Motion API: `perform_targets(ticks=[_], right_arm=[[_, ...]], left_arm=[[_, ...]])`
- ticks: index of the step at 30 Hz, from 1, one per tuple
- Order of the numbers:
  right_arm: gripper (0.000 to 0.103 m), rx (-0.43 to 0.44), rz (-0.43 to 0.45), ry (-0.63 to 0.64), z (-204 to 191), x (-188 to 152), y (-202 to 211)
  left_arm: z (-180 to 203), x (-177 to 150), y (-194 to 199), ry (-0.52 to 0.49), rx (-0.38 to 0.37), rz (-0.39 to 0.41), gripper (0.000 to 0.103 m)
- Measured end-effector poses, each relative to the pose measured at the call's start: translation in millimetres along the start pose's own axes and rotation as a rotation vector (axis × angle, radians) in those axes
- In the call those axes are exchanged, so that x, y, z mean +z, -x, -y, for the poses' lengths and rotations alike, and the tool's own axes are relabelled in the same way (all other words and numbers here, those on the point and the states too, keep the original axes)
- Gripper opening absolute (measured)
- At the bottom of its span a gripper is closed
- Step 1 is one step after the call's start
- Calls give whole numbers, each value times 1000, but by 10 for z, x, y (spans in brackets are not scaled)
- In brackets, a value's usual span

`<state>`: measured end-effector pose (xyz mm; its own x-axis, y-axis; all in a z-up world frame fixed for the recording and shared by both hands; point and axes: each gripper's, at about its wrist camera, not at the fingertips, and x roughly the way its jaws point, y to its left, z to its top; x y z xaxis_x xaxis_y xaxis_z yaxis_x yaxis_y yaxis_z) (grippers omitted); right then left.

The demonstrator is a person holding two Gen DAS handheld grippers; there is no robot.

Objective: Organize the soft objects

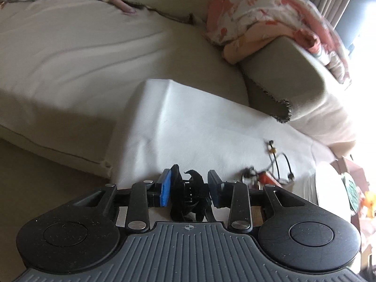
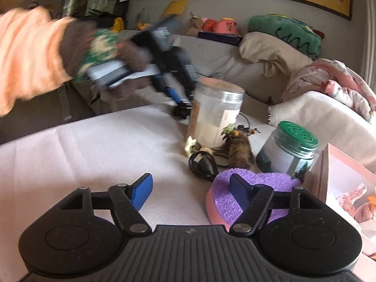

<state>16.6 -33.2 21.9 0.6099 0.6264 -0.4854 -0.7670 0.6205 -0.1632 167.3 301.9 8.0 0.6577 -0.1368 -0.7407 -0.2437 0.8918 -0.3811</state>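
Observation:
My left gripper (image 1: 189, 186) is shut on a black claw hair clip (image 1: 190, 195), held just above the white table cloth (image 1: 188, 127). The same gripper (image 2: 181, 110) shows blurred in the right wrist view, with the black clip (image 2: 179, 114) at its tips beside a clear jar (image 2: 216, 115). My right gripper (image 2: 191, 192) is open and empty, low over the cloth (image 2: 94, 152). Its right finger (image 2: 238, 192) lies over a purple and pink heart-shaped sponge (image 2: 235, 202). A brown hair clip (image 2: 239, 152) and black hair ties (image 2: 202, 164) lie behind the sponge.
A green-lidded jar (image 2: 289, 150) stands right of the clear jar. A pink box (image 2: 340, 183) with small items sits at the far right. A sofa (image 1: 94, 54) with a floral blanket (image 1: 270, 23) lies beyond the table. Beaded cords (image 1: 277, 162) lie on the cloth.

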Motion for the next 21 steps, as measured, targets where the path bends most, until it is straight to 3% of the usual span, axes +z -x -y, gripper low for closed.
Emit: perform_targets(ticks=[4, 8, 14, 16, 17, 20, 21], right_arm=[[72, -26, -31, -41, 151, 268, -74], [50, 8, -149, 28, 154, 473, -346], [49, -39, -299, 144, 33, 510, -779], [42, -39, -322, 163, 21, 507, -864], [30, -22, -332, 165, 13, 525, -877], [26, -16, -331, 174, -7, 634, -801], [14, -4, -313, 171, 5, 695, -742]], left_arm=[[-88, -245, 284, 1, -62, 28, 37], [-54, -439, 426, -18, -111, 44, 37], [14, -623, 474, -84, -150, 38, 38], [-17, -668, 463, -78, -178, 31, 37], [-35, -680, 459, -73, -187, 31, 37], [-96, -661, 477, -47, -207, 47, 37], [-110, -646, 499, -36, -211, 60, 37]])
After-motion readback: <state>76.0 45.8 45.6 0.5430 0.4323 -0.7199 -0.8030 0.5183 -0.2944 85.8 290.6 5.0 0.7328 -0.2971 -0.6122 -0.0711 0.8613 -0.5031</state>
